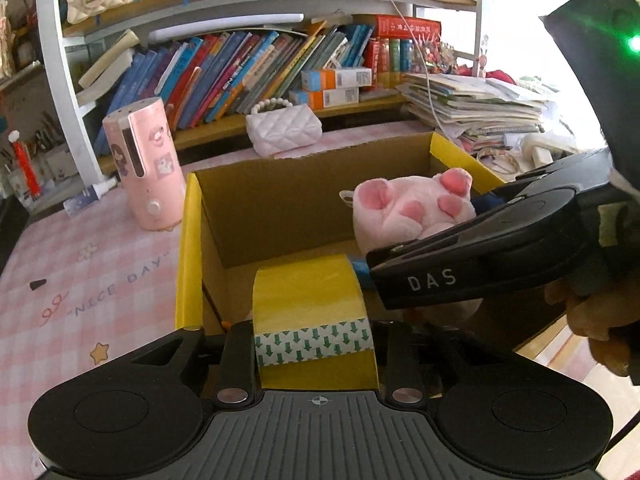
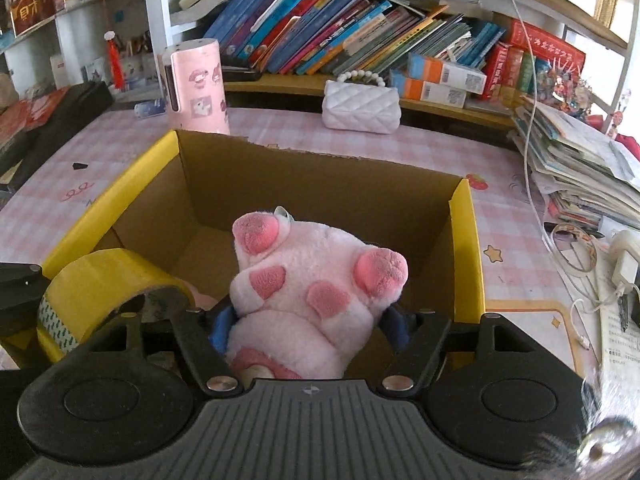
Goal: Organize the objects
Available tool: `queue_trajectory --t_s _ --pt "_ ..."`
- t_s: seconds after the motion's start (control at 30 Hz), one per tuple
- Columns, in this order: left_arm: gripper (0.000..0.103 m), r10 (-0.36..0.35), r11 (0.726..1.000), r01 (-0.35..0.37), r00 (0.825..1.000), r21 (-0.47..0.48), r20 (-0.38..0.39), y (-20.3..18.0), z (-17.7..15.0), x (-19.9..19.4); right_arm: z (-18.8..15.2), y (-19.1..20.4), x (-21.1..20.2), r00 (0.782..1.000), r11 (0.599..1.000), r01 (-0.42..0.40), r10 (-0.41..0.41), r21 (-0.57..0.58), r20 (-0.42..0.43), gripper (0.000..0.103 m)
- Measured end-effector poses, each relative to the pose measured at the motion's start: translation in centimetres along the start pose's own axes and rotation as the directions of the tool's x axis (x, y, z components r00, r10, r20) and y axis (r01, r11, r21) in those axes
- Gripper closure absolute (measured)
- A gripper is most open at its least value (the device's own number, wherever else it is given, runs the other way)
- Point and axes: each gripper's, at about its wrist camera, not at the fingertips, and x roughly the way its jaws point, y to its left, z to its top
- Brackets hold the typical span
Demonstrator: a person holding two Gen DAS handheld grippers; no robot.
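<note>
An open cardboard box (image 1: pixel 188 260) (image 2: pixel 468 240) with yellow side flaps stands on the pink checked tablecloth. My left gripper (image 1: pixel 316 332) is over its near left corner. A yellow tape roll (image 1: pixel 308 296) (image 2: pixel 92 280) with a green-arrow band sits between its fingers, with a thin dark gap at the right finger. My right gripper (image 2: pixel 310 316) reaches into the box from the right. A pink plush paw (image 2: pixel 312 272) (image 1: pixel 408 208) stands between its blue pads (image 2: pixel 222 328), whose faces still show. The box floor under both things is hidden.
A pink cylinder device (image 1: pixel 146 164) (image 2: pixel 198 84) stands just beyond the box's far left corner. A white quilted purse (image 1: pixel 284 128) (image 2: pixel 360 108) lies behind the box under a bookshelf. A paper stack (image 2: pixel 580 168) and cables crowd the right side.
</note>
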Motion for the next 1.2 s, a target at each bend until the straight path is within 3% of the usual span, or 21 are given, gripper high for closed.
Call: queue_trajectory --t_s 0.07,0.17,0.2,0.5,0.67,0.87,1.2 --pt "0.065 0.012 1.000 -0.012 1.000 0.006 0.010 -0.1 0.0 -0.6 -0.1 -0.1 -0.2 1.000 1.000 -0.004 0.004 0.013 0.007 0.031" --pt "0.027 0.008 1.000 -0.007 0.998 -0.013 0.062 -0.1 -0.1 -2.0 -0.4 -0.3 -0.8 1.000 0.999 -0.018 0.017 0.037 0.024 0.024" --pt "0.023 0.018 1.000 -0.016 0.997 -0.019 0.079 -0.1 -0.2 -2.5 -0.6 -0.3 -1.1 0.999 0.999 -0.021 0.020 0.045 0.031 0.022" --pt "0.019 0.025 0.999 -0.018 0.985 -0.038 0.171 0.5 -0.9 -6.9 -1.5 0.3 -5.2 0.994 0.990 -0.009 -0.007 0.141 0.111 0.017" --pt "0.014 0.071 0.994 -0.054 0.977 -0.091 0.201 2.0 -2.4 -9.8 -2.6 2.1 -7.9 0.985 0.984 0.004 -0.035 0.179 0.168 0.016" --pt "0.013 0.123 0.981 -0.091 0.975 -0.174 0.183 5.0 -4.9 -12.6 -4.4 5.6 -10.7 0.977 0.981 0.031 -0.070 0.192 0.200 0.016" --pt "0.009 0.189 0.961 -0.156 0.974 -0.229 0.128 7.9 -9.2 -16.3 -8.2 12.1 -13.2 0.977 0.980 0.090 -0.121 0.175 0.176 0.014"
